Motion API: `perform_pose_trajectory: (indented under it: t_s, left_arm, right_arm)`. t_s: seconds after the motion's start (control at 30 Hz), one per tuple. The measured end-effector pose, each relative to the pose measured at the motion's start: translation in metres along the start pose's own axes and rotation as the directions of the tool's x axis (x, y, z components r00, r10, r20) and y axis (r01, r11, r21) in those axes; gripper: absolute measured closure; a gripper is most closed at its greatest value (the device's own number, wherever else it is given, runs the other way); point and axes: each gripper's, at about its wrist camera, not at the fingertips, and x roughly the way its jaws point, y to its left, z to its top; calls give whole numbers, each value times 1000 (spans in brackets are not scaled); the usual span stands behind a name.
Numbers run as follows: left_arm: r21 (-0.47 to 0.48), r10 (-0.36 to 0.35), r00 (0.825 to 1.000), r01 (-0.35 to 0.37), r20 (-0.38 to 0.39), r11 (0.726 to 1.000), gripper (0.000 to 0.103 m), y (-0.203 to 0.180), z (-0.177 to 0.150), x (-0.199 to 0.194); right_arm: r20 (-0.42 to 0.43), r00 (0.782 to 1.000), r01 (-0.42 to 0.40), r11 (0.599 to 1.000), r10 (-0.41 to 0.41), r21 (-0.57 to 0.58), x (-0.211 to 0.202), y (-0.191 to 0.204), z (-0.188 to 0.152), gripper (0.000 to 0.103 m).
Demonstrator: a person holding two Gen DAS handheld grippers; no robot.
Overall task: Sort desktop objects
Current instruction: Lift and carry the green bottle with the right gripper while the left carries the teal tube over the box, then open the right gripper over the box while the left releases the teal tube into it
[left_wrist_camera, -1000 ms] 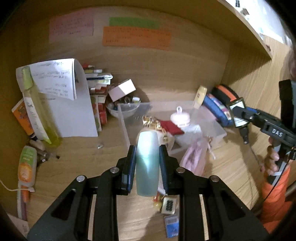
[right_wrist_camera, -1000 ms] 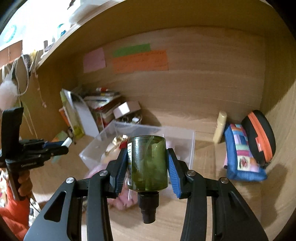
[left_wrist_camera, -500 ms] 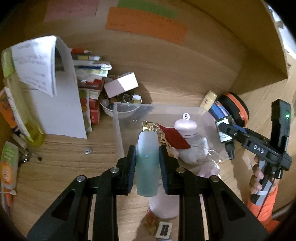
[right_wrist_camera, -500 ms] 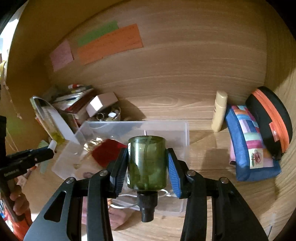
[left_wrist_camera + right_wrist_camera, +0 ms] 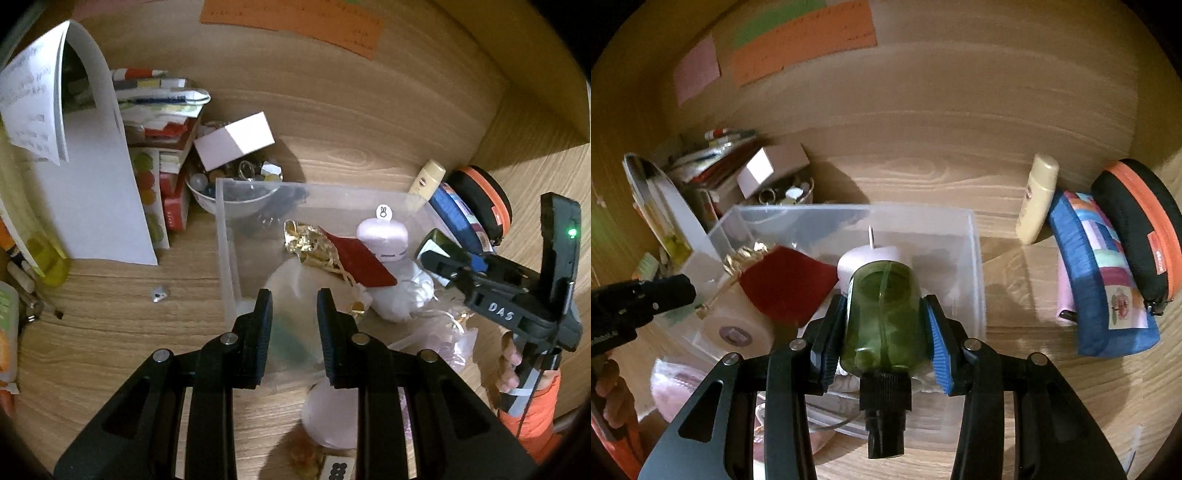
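A clear plastic bin (image 5: 227, 236) (image 5: 975, 266) stands on the wooden desk. It holds a red card (image 5: 360, 260), gold foil (image 5: 308, 243), a lilac jar (image 5: 382, 238) and white items. My left gripper (image 5: 293, 306) is open over the bin's near left corner. A pale teal bottle (image 5: 291, 339) shows blurred between and below its fingers, inside the bin. My right gripper (image 5: 886, 314) is shut on a dark green bottle (image 5: 884, 314), cap toward the camera, above the bin's near right side; it also shows in the left wrist view (image 5: 439, 251).
Papers (image 5: 92, 177), boxes and a bowl of trinkets (image 5: 236, 184) crowd the back left. A cream tube (image 5: 1036, 199), a blue pouch (image 5: 1104, 273) and a black-orange case (image 5: 1141, 229) lean at the right. A pink bag (image 5: 683, 387) lies before the bin.
My left gripper moved forward over the bin and opened; the teal bottle dropped out of its fingers into the bin. My right gripper moved lower and closer over the bin with the green bottle.
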Motion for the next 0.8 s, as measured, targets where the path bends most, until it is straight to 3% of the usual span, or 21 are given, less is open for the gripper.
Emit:
perform_pose_trajectory:
  t_s: [0.27,0.33,0.47,0.6,0.73,0.8]
  left_arm:
    - [38,-6,999,5,31,999,79,-7,-2,-9]
    - [42,-2,999,0,39,999,73,-9,-2,-10]
    - [42,-8,999,6,54,999,69,-8,-1,-16]
    - [43,-8,998,6,65,999,60,-10,0,-25]
    - [64,-6,997,1,80,998,54,-15,-3,-38]
    - [81,-29,996,23,78,996,46,-20,-6,-45]
  right_arm:
    - [-22,999,22,998,-24,-59,12,12,-6,64]
    - [-17,1000,16,998,-17,-66,10,12,-6,61]
    - [16,1000,1,998,0,-62,0,10,-4,50]
    - [72,997,8,998,-3,-60,-20,8,0,29]
    - [112,994,12,999,-7,-52,-38,5,5,27]
    - [120,993,3,998,4,-56,-46,6,5,27]
